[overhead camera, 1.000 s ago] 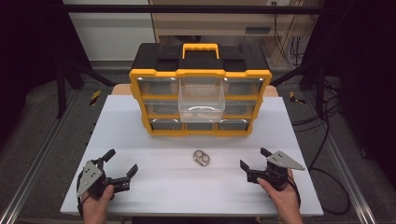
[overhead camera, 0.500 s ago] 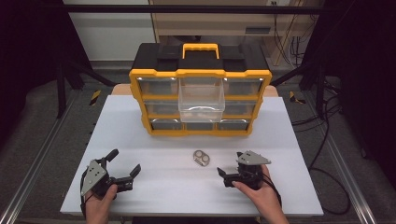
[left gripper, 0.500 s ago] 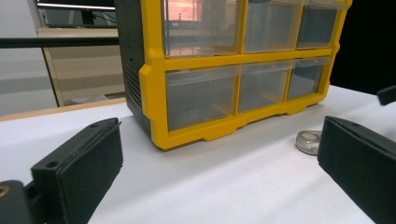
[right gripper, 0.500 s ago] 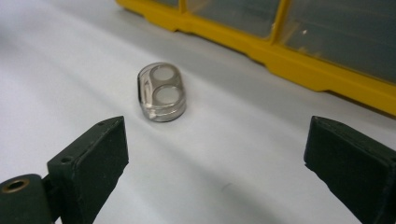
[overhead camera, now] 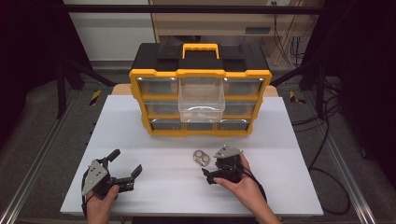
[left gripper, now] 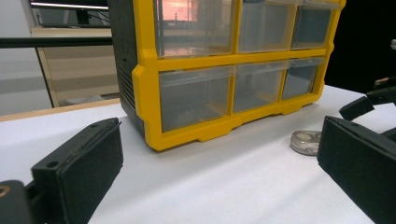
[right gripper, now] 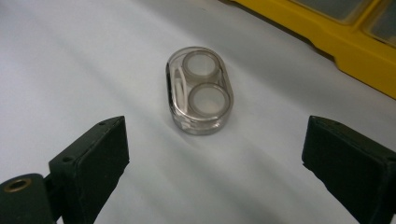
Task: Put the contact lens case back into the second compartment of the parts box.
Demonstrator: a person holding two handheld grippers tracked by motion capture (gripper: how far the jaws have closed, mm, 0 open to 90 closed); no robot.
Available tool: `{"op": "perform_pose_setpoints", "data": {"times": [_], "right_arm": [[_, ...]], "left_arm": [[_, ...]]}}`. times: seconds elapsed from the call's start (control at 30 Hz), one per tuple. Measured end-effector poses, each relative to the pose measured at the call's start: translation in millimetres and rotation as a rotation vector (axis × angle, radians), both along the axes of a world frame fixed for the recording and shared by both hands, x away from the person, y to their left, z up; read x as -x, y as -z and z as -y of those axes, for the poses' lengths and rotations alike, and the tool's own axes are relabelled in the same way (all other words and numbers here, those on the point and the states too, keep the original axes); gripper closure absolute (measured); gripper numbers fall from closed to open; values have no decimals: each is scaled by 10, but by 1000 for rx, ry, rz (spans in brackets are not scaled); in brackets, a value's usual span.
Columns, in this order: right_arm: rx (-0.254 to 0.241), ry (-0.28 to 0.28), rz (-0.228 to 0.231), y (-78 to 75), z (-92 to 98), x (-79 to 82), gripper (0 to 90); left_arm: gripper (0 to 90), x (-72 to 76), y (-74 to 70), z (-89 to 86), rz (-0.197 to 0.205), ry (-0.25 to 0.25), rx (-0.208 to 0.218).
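Note:
A small clear oval case (overhead camera: 201,157) holding two round discs lies on the white table (overhead camera: 154,140) in front of a yellow and black drawer cabinet (overhead camera: 154,79). My right gripper (overhead camera: 213,169) is open just right of the case and points at it. In the right gripper view the case (right gripper: 200,91) lies flat ahead of the wide-open right gripper (right gripper: 219,172), apart from both jaws. My left gripper (overhead camera: 125,161) is open and empty near the front left. Its own view shows the left gripper (left gripper: 219,177) facing the cabinet (left gripper: 144,88), with the case (left gripper: 306,141) at the right.
One clear drawer (overhead camera: 201,100) in the cabinet's middle column is pulled out over the table. The other drawers are closed. Black stands and cables lie on the floor around the table. A jaw of the right gripper (left gripper: 357,107) shows at the right of the left gripper view.
My right gripper has moved left across the table from the front right to just beside the clear case. The left gripper has barely moved.

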State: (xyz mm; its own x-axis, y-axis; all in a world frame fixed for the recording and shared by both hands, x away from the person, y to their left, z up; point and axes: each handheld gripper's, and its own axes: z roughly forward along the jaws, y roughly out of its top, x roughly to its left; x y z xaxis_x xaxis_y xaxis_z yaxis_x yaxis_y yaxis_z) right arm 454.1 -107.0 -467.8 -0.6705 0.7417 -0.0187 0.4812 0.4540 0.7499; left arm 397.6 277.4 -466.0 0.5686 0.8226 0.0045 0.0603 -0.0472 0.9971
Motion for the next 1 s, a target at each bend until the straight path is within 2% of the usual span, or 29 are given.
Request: {"op": "perform_pose_setpoints", "data": {"times": [0.3, 0.43, 0.6, 0.67, 0.83, 0.93, 1.0], "right_arm": [[53, -21, -16, -41, -173, -141, 133], [49, -14, -25, -25, -219, -183, 179], [61, -10, -35, 29, -245, -239, 318], [46, -17, -48, 44, -264, -255, 354], [52, -27, -45, 67, -323, -270, 434], [79, -31, -35, 83, -327, -285, 469], [70, -34, -44, 92, -329, -291, 473]], "left_arm": [[0, 1, -2, -8, 0, 1, 0], [0, 4, -3, -9, 1, 1, -3], [1, -6, -1, -3, -1, 0, 0], [1, -8, 0, -2, -2, 1, -4], [1, -8, 1, -5, -2, 2, -2], [1, -7, 0, -2, -1, 3, -2], [1, -9, 1, 3, -2, 4, -3]]}}
